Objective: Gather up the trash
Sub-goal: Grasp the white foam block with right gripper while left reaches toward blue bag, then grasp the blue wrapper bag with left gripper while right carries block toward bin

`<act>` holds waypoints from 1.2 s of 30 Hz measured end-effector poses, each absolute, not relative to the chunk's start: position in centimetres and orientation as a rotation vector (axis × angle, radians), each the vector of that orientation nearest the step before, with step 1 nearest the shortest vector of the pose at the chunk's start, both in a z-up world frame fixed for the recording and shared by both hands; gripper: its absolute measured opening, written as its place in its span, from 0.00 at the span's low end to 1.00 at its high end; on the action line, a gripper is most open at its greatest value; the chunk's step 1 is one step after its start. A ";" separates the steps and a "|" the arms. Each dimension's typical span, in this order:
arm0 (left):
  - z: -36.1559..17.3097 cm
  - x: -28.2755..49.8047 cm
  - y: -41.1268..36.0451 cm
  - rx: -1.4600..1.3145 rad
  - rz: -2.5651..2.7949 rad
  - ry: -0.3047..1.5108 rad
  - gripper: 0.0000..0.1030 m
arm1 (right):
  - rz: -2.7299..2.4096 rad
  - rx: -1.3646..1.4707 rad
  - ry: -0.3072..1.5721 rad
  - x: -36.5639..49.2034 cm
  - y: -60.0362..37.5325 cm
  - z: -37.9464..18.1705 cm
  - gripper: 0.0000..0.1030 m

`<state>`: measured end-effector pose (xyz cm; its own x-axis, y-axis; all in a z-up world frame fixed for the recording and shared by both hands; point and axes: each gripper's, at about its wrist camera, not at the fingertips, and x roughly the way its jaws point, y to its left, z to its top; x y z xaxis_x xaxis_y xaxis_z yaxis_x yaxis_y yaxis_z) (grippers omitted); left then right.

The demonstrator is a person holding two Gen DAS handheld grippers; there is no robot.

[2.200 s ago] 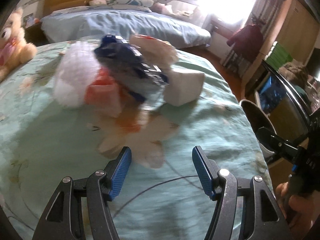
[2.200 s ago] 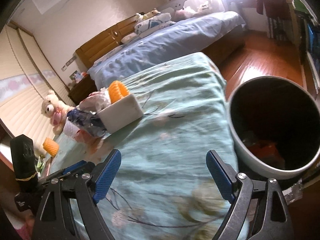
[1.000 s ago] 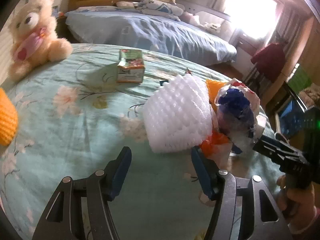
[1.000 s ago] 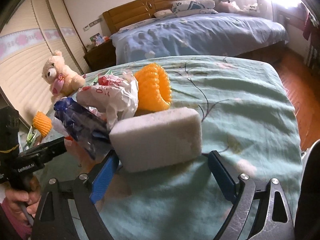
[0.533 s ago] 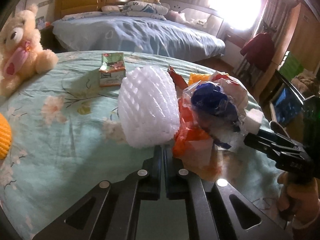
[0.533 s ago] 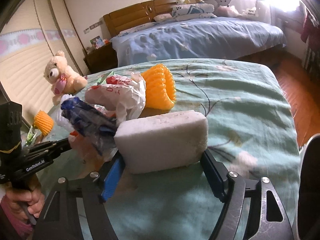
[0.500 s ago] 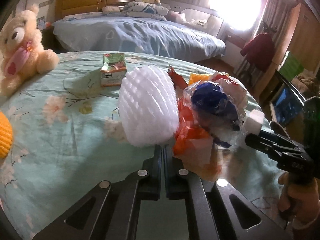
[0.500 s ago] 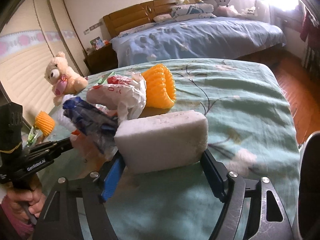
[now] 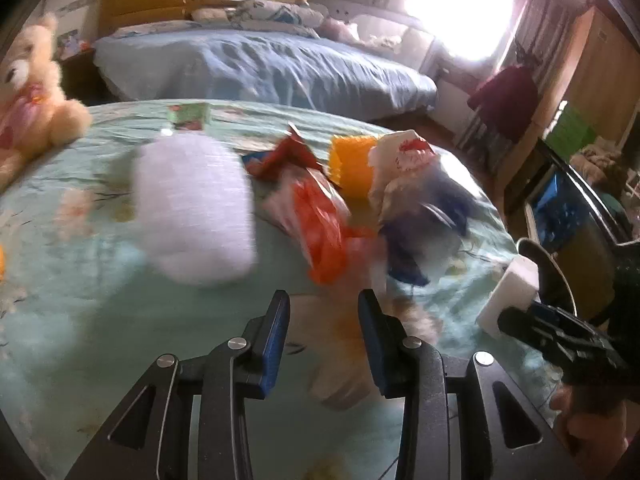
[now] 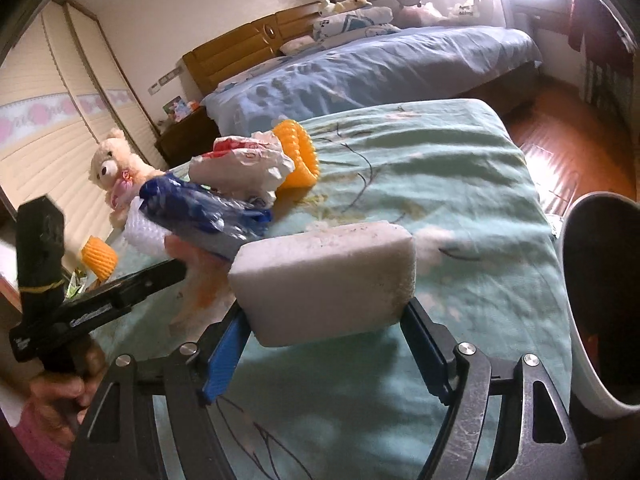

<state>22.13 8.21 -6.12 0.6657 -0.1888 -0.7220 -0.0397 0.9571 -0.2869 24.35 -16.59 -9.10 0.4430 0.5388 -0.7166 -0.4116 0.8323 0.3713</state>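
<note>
Left gripper [image 9: 323, 338], fully closed half a second ago, now parted, empty. Right gripper [image 10: 325, 354] clamped tighter on white foam block [image 10: 324, 278], lifted off green bedspread [image 10: 460, 184].

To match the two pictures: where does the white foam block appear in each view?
Left wrist view: white foam block at the right edge, held in the right tongs.
Right wrist view: the block fills the centre, between the tongs' fingers.
Shared landmark: orange foam net.
</note>
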 end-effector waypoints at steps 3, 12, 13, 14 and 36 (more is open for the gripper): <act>-6.3 22.4 8.1 -0.331 -0.115 0.852 0.41 | 0.590 0.164 0.941 23.9 -17.1 -8.9 0.74; -5.6 21.6 8.1 -0.333 -0.101 0.806 0.58 | 0.555 0.201 0.900 23.1 -19.6 -7.6 0.74; -5.8 21.7 7.8 -0.328 -0.089 0.808 0.58 | 0.550 0.204 0.897 23.0 -19.9 -7.5 0.74; -6.0 22.0 7.6 -0.325 -0.081 0.812 0.58 | 0.545 0.206 0.895 22.9 -20.1 -7.5 0.74; -4.9 21.0 0.2 -0.332 -0.195 0.842 0.66 | 0.450 0.282 0.830 20.7 -26.2 -6.2 0.75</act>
<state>20.97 0.19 -4.92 0.6520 -0.2988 -0.6968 0.0384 0.9309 -0.3632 20.70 -26.16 -6.21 0.5892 0.4888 -0.6434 -0.2730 0.8699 0.4108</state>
